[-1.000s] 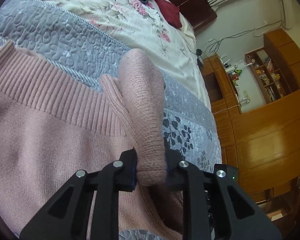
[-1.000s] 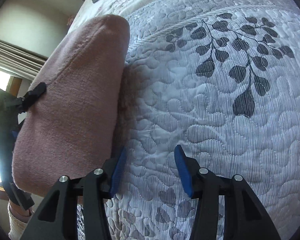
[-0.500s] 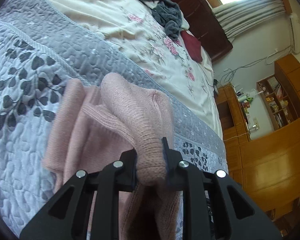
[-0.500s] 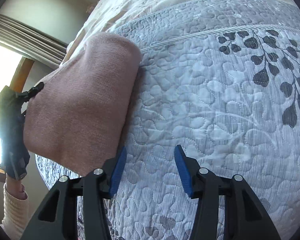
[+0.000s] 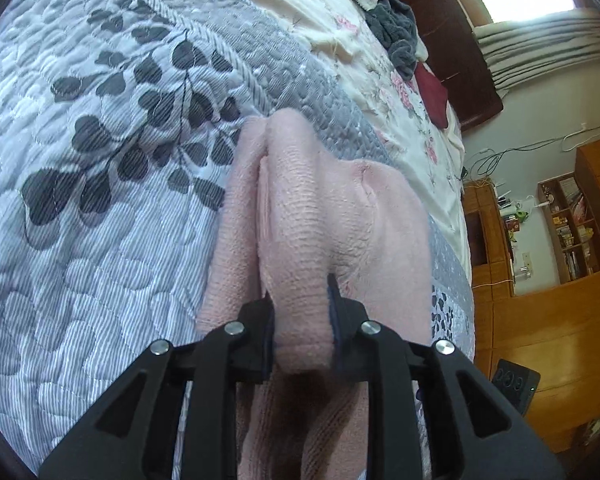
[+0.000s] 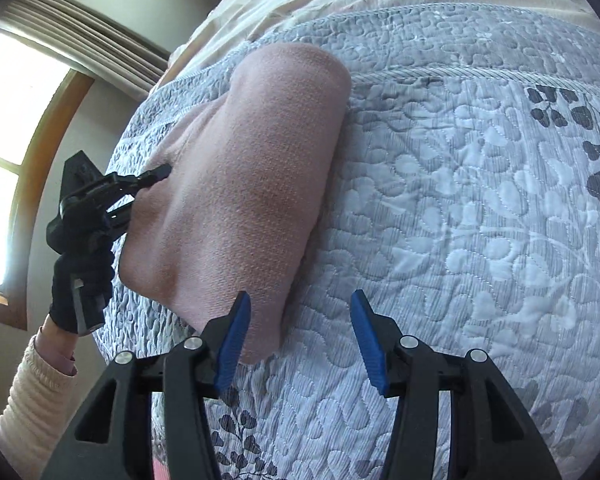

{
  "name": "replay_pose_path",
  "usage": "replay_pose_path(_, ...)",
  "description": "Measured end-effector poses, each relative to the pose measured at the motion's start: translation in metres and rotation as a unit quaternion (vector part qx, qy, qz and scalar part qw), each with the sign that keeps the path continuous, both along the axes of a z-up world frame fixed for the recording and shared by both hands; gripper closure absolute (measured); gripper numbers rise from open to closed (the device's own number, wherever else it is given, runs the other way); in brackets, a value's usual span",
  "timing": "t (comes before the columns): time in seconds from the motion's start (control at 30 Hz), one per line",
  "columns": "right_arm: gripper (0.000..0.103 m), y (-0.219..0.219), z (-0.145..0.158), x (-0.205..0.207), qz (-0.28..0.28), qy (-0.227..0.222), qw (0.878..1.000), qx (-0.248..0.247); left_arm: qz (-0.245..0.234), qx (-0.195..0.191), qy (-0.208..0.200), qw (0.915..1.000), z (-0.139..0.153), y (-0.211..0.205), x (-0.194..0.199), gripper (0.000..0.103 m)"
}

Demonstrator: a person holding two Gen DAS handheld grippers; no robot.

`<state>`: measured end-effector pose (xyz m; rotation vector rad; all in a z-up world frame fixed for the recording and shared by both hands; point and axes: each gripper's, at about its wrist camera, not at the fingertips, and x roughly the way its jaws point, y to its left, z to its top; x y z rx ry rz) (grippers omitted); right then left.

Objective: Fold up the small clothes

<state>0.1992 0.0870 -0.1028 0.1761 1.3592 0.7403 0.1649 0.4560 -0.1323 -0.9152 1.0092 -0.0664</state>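
A pink knit sweater (image 5: 320,220) lies folded into a thick bundle on the grey quilted bedspread (image 5: 80,220). My left gripper (image 5: 302,312) is shut on a doubled fold of it at the near end. In the right wrist view the same sweater (image 6: 252,184) lies left of centre, with the left gripper (image 6: 156,172) pinching its far left edge, held by a gloved hand (image 6: 82,280). My right gripper (image 6: 298,336) hovers open over the bedspread (image 6: 480,220), its left blue pad beside the bundle's near corner, nothing between the fingers.
A cream floral sheet (image 5: 380,60) covers the far part of the bed, with a dark grey garment (image 5: 388,20) and a dark red garment (image 5: 432,92) on it. Wooden cabinets and shelves (image 5: 560,240) stand right of the bed. A window (image 6: 12,140) is behind the left hand.
The left gripper has carried the sweater fold over, turning the spread garment into a compact bundle. The right gripper has backed away a little and stayed open.
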Motion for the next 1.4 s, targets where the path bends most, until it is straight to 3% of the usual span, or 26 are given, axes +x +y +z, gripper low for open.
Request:
replay_pose_path(0.17,0.047,0.018,-0.004,-0.008,0.007,0.022,0.999,0.027,0.001,0.004,0.006,1.0,0.01,0.001,-0.016,0.068)
replay_pose_path(0.27,0.039,0.026,-0.007,-0.013,0.011,0.031,0.999,0.036,-0.006,0.012,-0.011,0.9998,0.027,-0.002,-0.043,0.06)
replay_pose_path(0.5,0.038,0.034,-0.035,-0.02,-0.002,0.07,0.997,0.03,-0.063,0.035,-0.001,0.9974,0.031,-0.042,-0.086,0.059)
replay_pose_path(0.53,0.038,0.034,-0.041,-0.02,-0.006,0.08,0.996,0.034,-0.063,0.051,0.01,0.9966,0.028,-0.046,-0.087,0.061)
replay_pose_path(0.57,0.045,0.034,-0.045,-0.019,-0.009,0.092,0.995,0.041,-0.064,0.064,0.015,0.9958,0.024,-0.049,-0.087,0.065)
replay_pose_path(0.6,0.058,0.034,-0.048,-0.019,-0.011,0.103,0.993,0.054,-0.062,0.068,0.019,0.9956,0.021,-0.049,-0.086,0.07)
replay_pose_path(0.63,0.063,0.032,-0.049,-0.017,-0.013,0.113,0.991,0.066,-0.059,0.06,0.021,0.9962,0.017,-0.047,-0.085,0.095)
replay_pose_path(0.7,0.074,0.029,-0.043,-0.018,-0.012,0.106,0.992,0.071,-0.05,0.037,0.027,0.9977,0.013,-0.041,-0.083,0.097)
replay_pose_path(0.8,0.078,0.023,-0.029,-0.022,-0.003,0.086,0.993,0.077,-0.049,0.049,0.025,0.9973,0.015,-0.039,-0.085,0.097)
replay_pose_path(0.97,0.079,0.028,-0.046,-0.026,0.009,0.083,0.996,0.034,-0.056,0.057,0.036,0.9961,-0.004,-0.038,-0.089,0.097)
replay_pose_path(1.1,0.077,0.032,-0.048,-0.023,0.012,0.081,0.996,0.03,-0.064,0.062,0.041,0.9952,-0.005,-0.041,-0.087,0.096)
replay_pose_path(1.13,0.076,0.032,-0.046,-0.022,0.016,0.076,0.997,0.028,-0.07,0.065,0.042,0.9945,-0.003,-0.041,-0.086,0.093)
replay_pose_path(1.2,0.063,0.029,-0.037,-0.02,0.025,0.068,0.997,0.025,-0.078,0.066,0.045,0.9937,0.006,-0.04,-0.085,0.092)
replay_pose_path(1.3,0.055,0.023,-0.021,-0.019,0.035,0.036,0.998,0.021,-0.062,0.088,0.037,0.9935,0.028,-0.031,-0.08,0.059)
replay_pose_path(1.33,0.052,0.022,-0.017,-0.019,0.034,0.028,0.999,0.021,-0.056,0.096,0.03,0.9934,0.036,-0.027,-0.076,0.054)
replay_pose_path(1.4,0.051,0.019,-0.011,-0.015,0.031,0.016,0.999,0.022,-0.049,0.106,0.021,0.9929,0.046,-0.018,-0.063,0.054)
